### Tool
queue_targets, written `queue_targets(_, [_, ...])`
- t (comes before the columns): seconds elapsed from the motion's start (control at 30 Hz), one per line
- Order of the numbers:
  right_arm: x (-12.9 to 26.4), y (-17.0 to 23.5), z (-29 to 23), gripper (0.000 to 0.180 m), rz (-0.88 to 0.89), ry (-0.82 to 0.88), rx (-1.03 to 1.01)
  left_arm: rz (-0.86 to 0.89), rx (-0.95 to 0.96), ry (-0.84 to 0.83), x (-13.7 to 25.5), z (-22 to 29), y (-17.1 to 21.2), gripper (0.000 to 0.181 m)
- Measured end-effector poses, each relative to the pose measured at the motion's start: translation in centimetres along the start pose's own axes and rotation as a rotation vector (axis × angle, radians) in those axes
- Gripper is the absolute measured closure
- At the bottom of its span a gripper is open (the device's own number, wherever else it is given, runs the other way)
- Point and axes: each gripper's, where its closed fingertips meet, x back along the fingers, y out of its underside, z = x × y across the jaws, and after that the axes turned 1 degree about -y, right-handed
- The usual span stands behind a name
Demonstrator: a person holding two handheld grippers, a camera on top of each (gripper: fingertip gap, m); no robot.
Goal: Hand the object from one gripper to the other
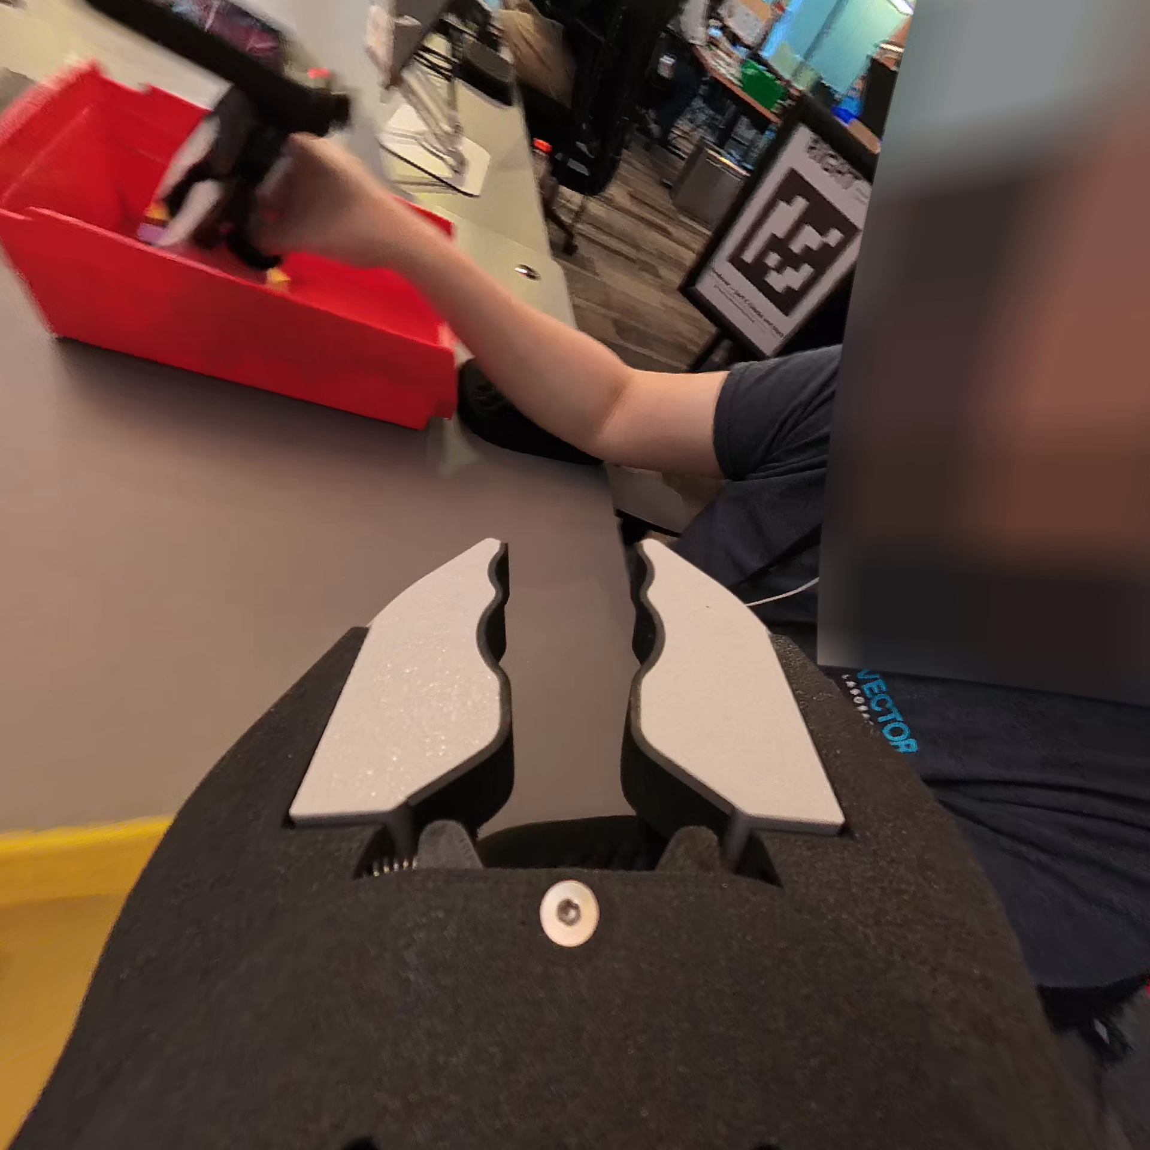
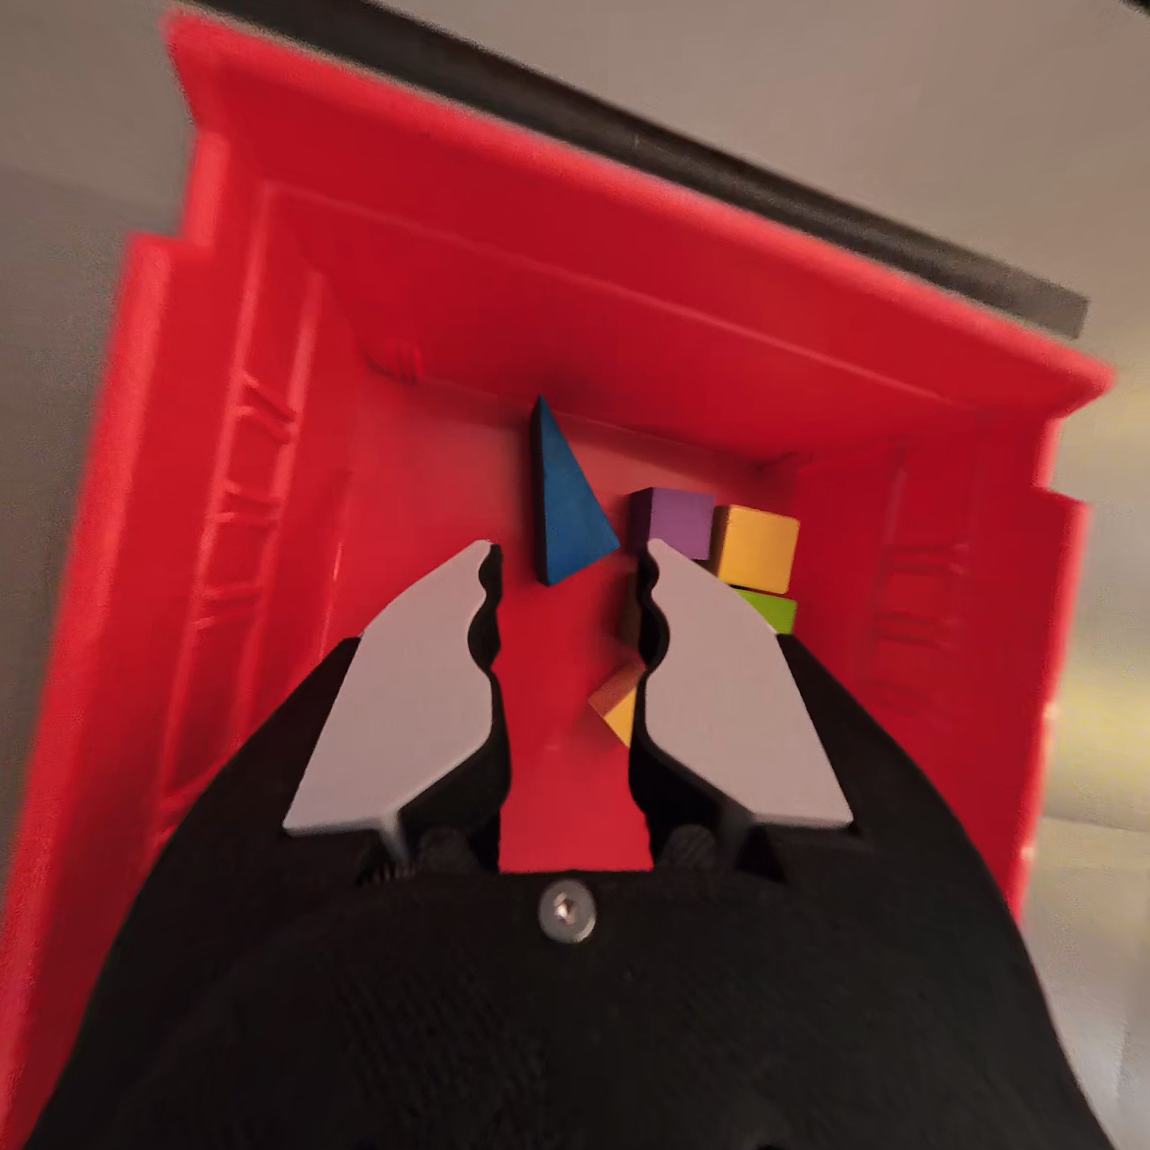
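Your red plastic bin (image 2: 560, 299) holds a blue wooden wedge (image 2: 569, 516), a purple cube (image 2: 681, 519) and an orange cube (image 2: 756, 547). A green block (image 2: 771, 610) sits beside them. Your tools have pale grey fingers (image 1: 417, 684) on black bodies.

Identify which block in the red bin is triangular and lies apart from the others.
The blue triangular block, alone mid-bin just beyond the right gripper; the purple, orange and green blocks cluster together.
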Motion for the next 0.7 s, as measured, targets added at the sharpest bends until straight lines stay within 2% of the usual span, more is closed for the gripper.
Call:
queue_targets(0.07, [2.2,-1.2,0.2,0.137,0.061,0.000,0.008,0.018,0.025,-0.119,1.5,-1.4,0.4,0.144])
queue_targets(0.13, [4.8,-2.5,0.3,0.137,0.137,-0.015,0.008,0.009,0.107,-0.358,3.7,-4.9,1.6,0.144])
queue_targets(0.23, [8.0,-3.8,0.5,0.137,0.237,-0.049,-0.001,-0.098,0.308,-0.755,8.4,-10.7,5.8,0.144])
queue_targets(0.3, [9.3,-4.0,0.6,0.137,0.263,-0.068,-0.002,-0.179,0.444,-0.921,10.9,-13.4,8.8,0.146])
queue_targets(0.4, [10.2,-3.9,1.1,0.137,0.273,-0.063,0.004,-0.231,0.645,-1.036,12.9,-16.1,12.1,0.148])
queue_targets(0.5, [10.3,-3.8,1.0,0.136,0.271,-0.075,0.019,-0.279,0.757,-1.111,14.0,-18.1,14.5,0.145])
queue_targets(0.6, [9.8,-3.6,0.6,0.136,0.249,-0.080,0.063,-0.359,0.736,-1.140,14.3,-19.7,15.9,0.140])
queue_targets(0.7, [9.1,-3.4,0.2,0.136,0.223,-0.077,0.092,-0.540,0.630,-1.156,14.7,-20.2,17.6,0.132])
